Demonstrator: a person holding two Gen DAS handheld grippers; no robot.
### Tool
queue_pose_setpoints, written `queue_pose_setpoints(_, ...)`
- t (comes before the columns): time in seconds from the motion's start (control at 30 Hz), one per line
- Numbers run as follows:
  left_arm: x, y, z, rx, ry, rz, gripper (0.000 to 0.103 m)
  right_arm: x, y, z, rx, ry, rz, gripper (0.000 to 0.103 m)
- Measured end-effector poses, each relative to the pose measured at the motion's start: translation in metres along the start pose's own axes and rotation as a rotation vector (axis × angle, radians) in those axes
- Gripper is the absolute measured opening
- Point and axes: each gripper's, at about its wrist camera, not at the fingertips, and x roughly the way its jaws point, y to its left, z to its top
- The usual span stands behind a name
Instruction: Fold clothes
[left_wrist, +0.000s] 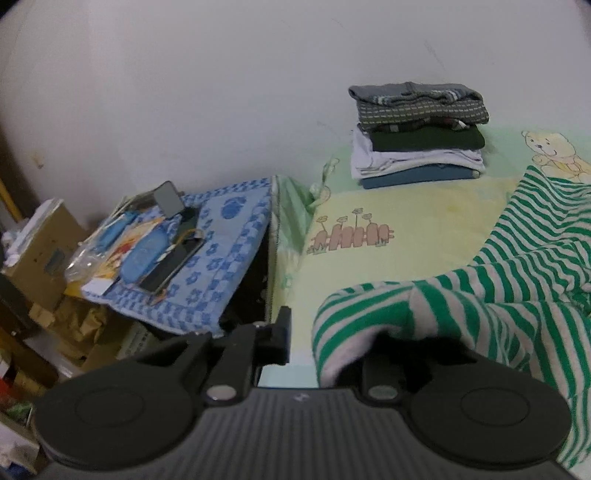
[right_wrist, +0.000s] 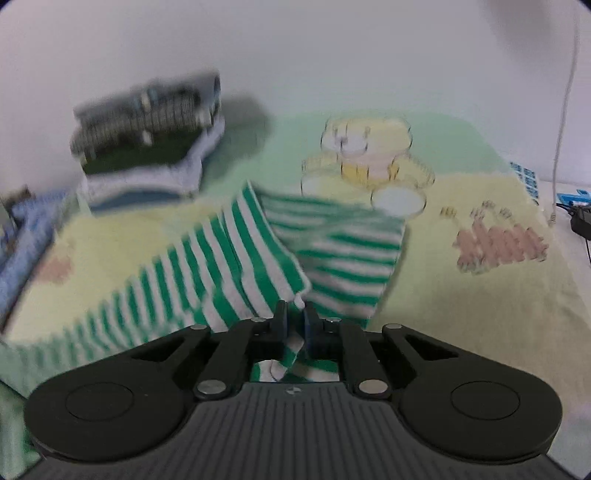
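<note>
While the green-and-white striped garment (right_wrist: 229, 266) is lying rumpled across the cartoon-print sheet (right_wrist: 461, 325), the right gripper (right_wrist: 295, 321) is pinching a fold of it between nearly closed jaws. The left gripper (left_wrist: 332, 332) is sitting under draped cloth; whether it is gripping, I cannot tell. Folded clothes (left_wrist: 417, 136) are sitting stacked by the wall.

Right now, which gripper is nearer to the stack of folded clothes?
Left, probably. The left gripper is at the bed's edge on the stack's side. The right gripper, pinching the striped garment, has the stack off to its far left.
</note>
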Motion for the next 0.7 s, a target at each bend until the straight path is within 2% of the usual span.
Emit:
queue_pose_setpoints(0.1,0.016,0.004,0.008,0.019,-0.013,-0.030,0.027,-0.040,-0.003,0.015,0.070,-0.054,0.067,0.009)
queue_pose_setpoints(0.27,0.032,-0.001,0.040,0.065,-0.079,-0.079,0.027,-0.128,0.002,0.024,0.062,-0.182,0.132,0.008)
queue_pose_setpoints(0.5,0.026,-0.022,0.115,0.114,-0.236,-0.194,0.027,-0.217,0.014,0.031,0.061,-0.343,0.089,0.008)
queue_pose_setpoints(0.7,-0.007,-0.033,0.180,0.076,-0.394,-0.308,0.028,-0.277,0.025,0.026,0.050,-0.423,0.089,0.008)
